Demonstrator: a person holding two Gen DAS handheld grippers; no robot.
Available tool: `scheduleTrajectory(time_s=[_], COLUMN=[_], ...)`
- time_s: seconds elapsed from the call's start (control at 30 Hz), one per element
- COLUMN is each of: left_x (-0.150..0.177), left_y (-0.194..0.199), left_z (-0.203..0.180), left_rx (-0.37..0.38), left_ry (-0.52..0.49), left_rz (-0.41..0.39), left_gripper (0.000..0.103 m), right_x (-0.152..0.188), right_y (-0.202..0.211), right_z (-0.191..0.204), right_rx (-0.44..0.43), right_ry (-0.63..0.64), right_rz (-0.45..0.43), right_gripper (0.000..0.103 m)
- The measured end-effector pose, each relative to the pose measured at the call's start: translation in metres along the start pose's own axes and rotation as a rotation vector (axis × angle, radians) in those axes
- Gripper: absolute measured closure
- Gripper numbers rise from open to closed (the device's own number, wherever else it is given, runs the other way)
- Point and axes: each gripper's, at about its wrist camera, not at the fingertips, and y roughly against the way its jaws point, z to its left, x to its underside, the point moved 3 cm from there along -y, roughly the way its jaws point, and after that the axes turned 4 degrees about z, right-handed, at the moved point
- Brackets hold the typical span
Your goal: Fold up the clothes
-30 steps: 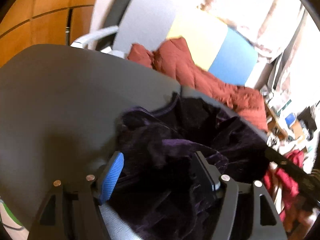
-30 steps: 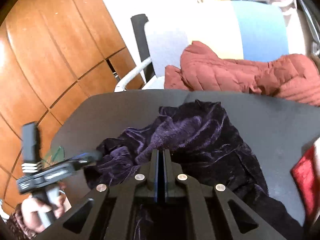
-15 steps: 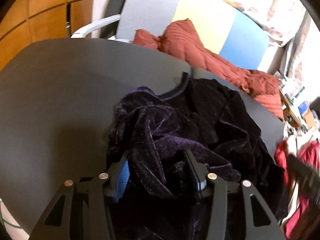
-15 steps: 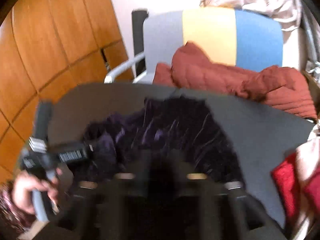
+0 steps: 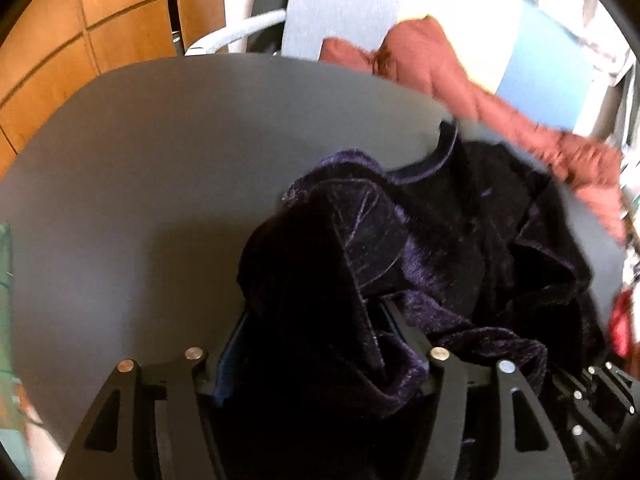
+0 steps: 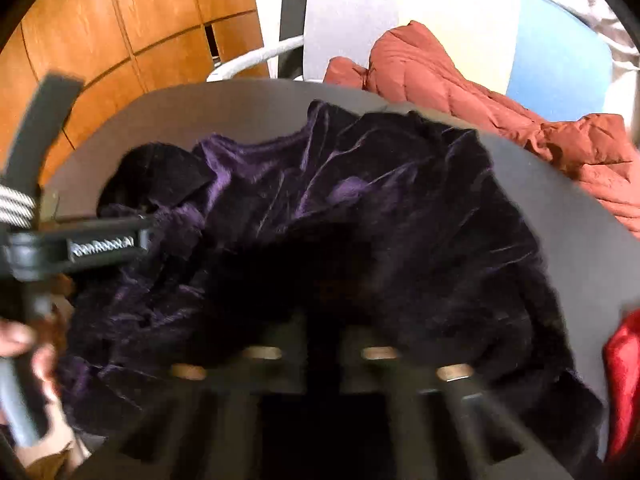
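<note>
A dark purple velvet garment [image 5: 452,240] lies crumpled on the grey round table [image 5: 160,184]; it also shows in the right wrist view [image 6: 340,216]. My left gripper [image 5: 316,320] has a thick fold of the garment bunched between its fingers and over them, so the fingertips are hidden. My right gripper [image 6: 322,320] is blurred, low over the garment's near edge, with its fingers close together; the velvet hides their tips. The left gripper also shows from the side in the right wrist view [image 6: 132,236].
A rust-red padded jacket [image 6: 480,92] lies over a chair with a grey, yellow and blue back [image 6: 440,28] beyond the table. Red cloth [image 6: 624,380] sits at the right edge. Wooden wall panels [image 6: 120,32] stand at the left.
My left gripper has narrowed around a fold of the velvet garment and drawn it up. The right gripper has moved forward and down onto the garment, which has spread wider.
</note>
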Motion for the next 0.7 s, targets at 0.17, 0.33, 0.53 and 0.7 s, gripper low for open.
scheduleTrajectory(time_s=[0.17,0.33,0.53,0.7], left_x=[0.001,-0.01,-0.036,-0.082], left_y=[0.012,0.041,0.067,0.092], left_z=[0.01,0.024,0.065,0.112], left_rx=[0.166,0.207,0.161,0.057], left_ry=[0.009,0.011,0.047,0.072], left_rz=[0.017,-0.021,-0.104,-0.202], left_gripper=[0.079,0.084,0.085,0.085], right_x=[-0.013,-0.021,-0.026,-0.009], right_y=[0.054,0.124,0.219,0.291], right_z=[-0.029,-0.079,-0.167,-0.275], right_rx=[-0.071,-0.067,0.07,0.268], right_ry=[-0.085,-0.204,-0.328,-0.531], right_rz=[-0.113,-0.242,-0.397,-0.503], right_gripper=[0.096,0.096,0.096,0.096])
